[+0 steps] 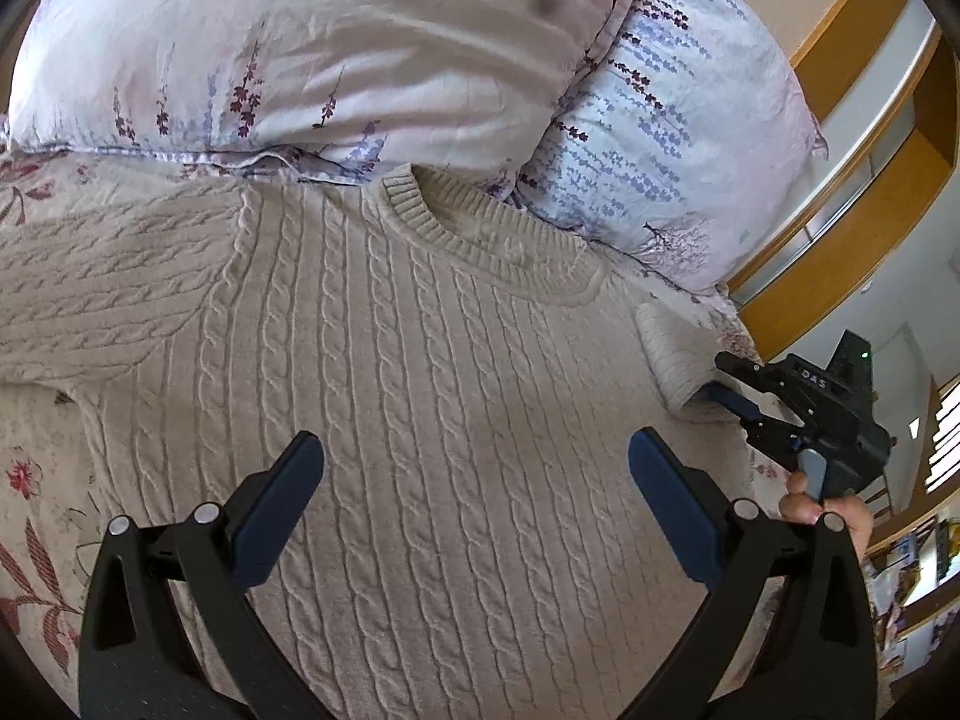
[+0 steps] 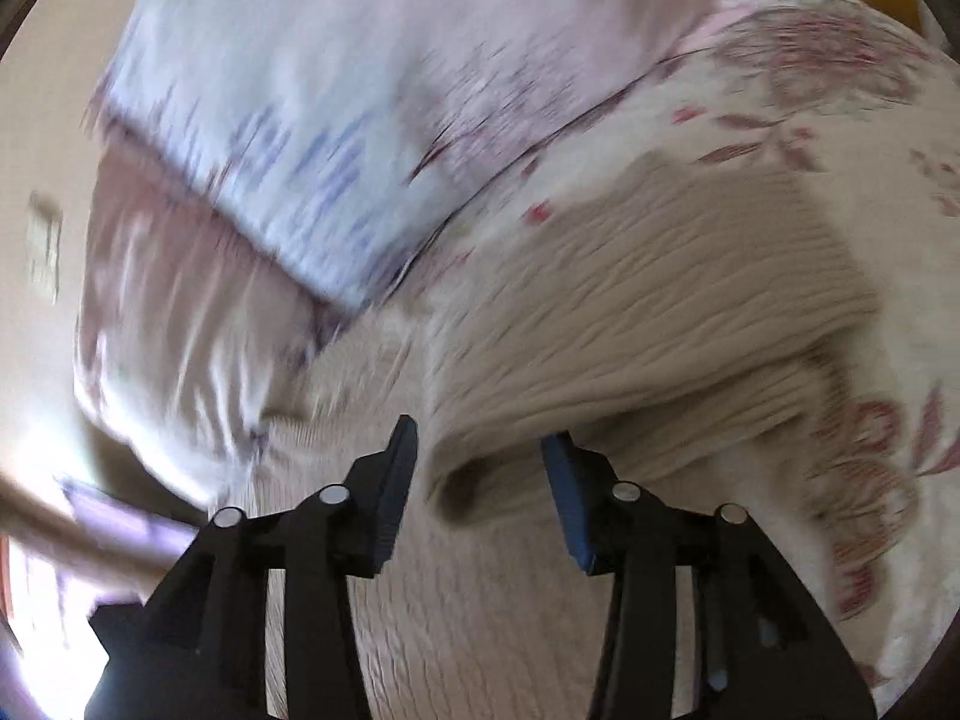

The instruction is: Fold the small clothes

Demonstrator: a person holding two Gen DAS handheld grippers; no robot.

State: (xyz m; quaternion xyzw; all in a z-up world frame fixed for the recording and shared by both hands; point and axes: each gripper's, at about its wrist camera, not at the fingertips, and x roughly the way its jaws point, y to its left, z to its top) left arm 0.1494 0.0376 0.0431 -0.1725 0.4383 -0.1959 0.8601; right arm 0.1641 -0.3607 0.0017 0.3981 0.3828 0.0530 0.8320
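On the bed (image 1: 36,516), against the pillows (image 1: 300,60), a beige cable-knit sweater (image 1: 420,360) lies flat. Left gripper (image 1: 474,468): jaws spread, empty. Right gripper (image 2: 480,450): jaws parted beside the sleeve cuff (image 2: 474,480), not pinching.

Sweater (image 1: 420,360) front clear for passage; pillows (image 1: 360,48) block far edge beyond collar.

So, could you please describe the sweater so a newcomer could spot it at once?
Look at the bed with its flowered cover, just below the two pillows. The sweater lies spread flat there, neck towards the pillows. It alone is beige cable knit; everything around it is printed cloth.
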